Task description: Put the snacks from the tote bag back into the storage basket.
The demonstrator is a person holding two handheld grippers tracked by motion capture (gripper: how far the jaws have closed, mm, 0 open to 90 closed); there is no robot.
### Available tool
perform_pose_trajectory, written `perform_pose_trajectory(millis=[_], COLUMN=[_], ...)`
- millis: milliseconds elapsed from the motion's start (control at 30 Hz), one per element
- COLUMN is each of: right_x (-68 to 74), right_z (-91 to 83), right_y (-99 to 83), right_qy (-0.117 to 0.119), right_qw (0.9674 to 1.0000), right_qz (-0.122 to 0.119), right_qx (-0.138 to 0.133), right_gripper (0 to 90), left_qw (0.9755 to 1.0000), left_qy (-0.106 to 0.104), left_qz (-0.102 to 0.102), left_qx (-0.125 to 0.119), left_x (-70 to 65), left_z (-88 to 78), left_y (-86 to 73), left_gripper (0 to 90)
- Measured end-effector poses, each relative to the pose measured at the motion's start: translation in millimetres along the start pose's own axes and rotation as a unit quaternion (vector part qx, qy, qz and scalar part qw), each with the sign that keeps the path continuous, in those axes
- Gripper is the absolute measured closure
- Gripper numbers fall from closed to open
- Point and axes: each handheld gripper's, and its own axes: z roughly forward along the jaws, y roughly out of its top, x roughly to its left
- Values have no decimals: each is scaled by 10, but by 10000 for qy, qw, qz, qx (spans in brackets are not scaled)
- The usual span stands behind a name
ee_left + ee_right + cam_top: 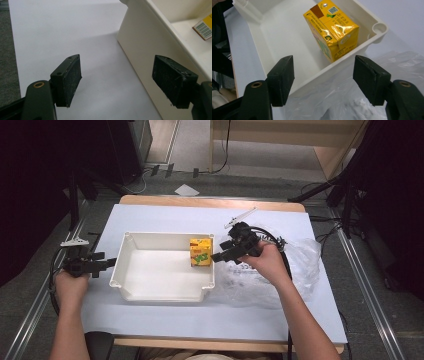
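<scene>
Carton's in the tray, right tongs off it!

The yellow drink carton (200,252) stands in the white plastic tray (150,290), tucked into its far right corner against the right wall, so the drop looks done. The right tongs (218,256) sit just outside that wall, above the crumpled clear plastic bag (295,270), jaws spread wide with nothing between them. The left tongs (111,263) rest at the tray's left wall, jaws gaping and gripping nothing. If anything is left, it's probably whatever remains in that bag on the white tabletop (165,317).
</scene>
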Motion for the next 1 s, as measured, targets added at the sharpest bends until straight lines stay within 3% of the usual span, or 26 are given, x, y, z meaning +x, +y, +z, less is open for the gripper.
perform_pose_trajectory(millis=[200,267,367,1000], right_x=[-73,-104,-161,-527], right_z=[5,-5,-35,-234], right_y=[-54,-69,-91,-260], right_qy=[-62,-174,-151,-706], right_qw=[9999,9998,9998,9954], right_qz=[7,32,31,632], right_qx=[149,123,108,-104], right_gripper=[298,293,259,263], left_qw=[10000,10000,10000,10000], left_qy=[-3,2,4,-1], left_qz=[1,-4,-1,4], left_qx=[-9,-12,-11,11], left_x=[-1,1,3,-1], left_z=[-1,-3,-5,7], left_y=[0,0,-1,3], left_gripper=[246,246,246,246])
